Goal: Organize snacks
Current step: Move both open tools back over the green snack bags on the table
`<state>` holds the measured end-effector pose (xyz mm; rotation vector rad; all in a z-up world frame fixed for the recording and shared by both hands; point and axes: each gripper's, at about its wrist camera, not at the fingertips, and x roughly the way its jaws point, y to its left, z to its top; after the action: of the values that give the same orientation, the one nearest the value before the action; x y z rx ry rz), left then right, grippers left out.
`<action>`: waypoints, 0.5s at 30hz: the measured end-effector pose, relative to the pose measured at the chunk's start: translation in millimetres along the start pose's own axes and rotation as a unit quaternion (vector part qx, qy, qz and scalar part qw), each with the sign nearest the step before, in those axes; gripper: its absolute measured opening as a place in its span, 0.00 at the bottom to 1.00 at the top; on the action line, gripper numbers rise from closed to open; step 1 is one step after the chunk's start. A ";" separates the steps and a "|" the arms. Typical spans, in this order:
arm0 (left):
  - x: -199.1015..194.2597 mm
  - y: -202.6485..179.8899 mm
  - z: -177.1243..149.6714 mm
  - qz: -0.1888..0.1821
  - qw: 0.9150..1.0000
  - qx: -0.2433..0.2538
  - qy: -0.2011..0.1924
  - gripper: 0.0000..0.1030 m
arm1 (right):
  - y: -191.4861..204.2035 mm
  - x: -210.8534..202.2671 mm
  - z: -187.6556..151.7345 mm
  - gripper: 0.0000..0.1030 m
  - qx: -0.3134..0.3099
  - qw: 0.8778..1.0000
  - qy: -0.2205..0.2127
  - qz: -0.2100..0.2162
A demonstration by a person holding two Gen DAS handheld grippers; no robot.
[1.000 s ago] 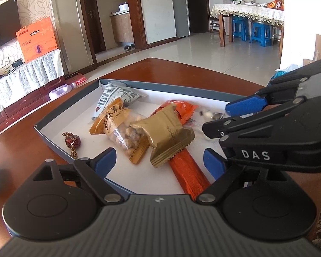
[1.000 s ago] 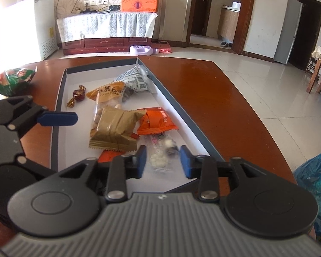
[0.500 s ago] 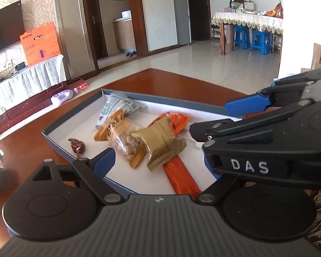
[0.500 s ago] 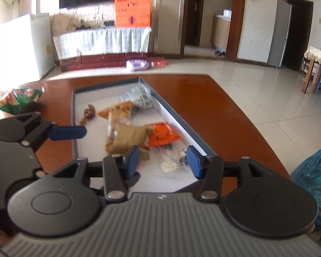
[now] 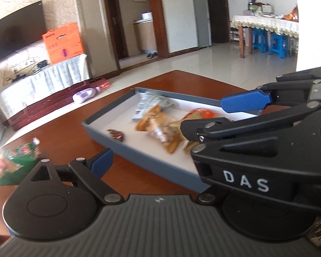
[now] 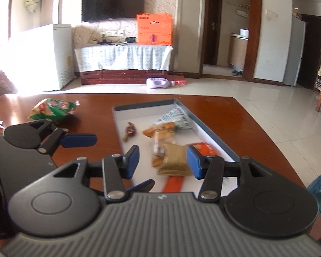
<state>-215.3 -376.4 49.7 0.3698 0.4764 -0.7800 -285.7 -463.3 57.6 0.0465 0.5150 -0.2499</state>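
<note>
— What are you working over?

— A reddish-brown wooden table point(image 6: 235, 117) in a living room, with a dark TV point(image 6: 112, 1) on the wall and an orange carton point(image 6: 155, 29) whose print is too blurred for you to read.

— Where are the snacks?

— In the shallow grey tray point(image 6: 211, 131) with a white floor: a tan-gold packet point(image 6: 174, 160), a clear bag of orange-wrapped bits point(image 6: 162, 132), an orange-red packet point(image 6: 203, 146), a grey-white printed pouch point(image 6: 177, 117) and a small dark red candy point(image 6: 130, 131). A green bag point(image 6: 53, 108) lies on the table, well apart from the tray.

— And your grippers?

— Your right gripper point(image 6: 162, 160) hangs above the tray's near end, jaws apart, gripping nothing. Your left gripper point(image 6: 115, 162) is beside the tray, jaws widening, empty. The only legible writing is "DAS" on the right gripper's body.
</note>
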 end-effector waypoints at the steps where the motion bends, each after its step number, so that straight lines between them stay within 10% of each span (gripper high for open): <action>1: -3.3 5.3 -1.8 0.007 1.000 -0.004 0.001 0.93 | 4.4 -0.3 1.0 0.50 -0.001 1.000 -0.001 0.005; 15: -57.5 96.9 -30.8 0.094 0.994 -0.059 0.016 0.94 | 82.8 4.2 15.6 0.50 -0.025 0.996 -0.013 0.079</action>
<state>-187.2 -264.7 68.5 0.3123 0.5078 -0.5609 -254.2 -385.7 67.6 0.0340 0.4887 -0.0834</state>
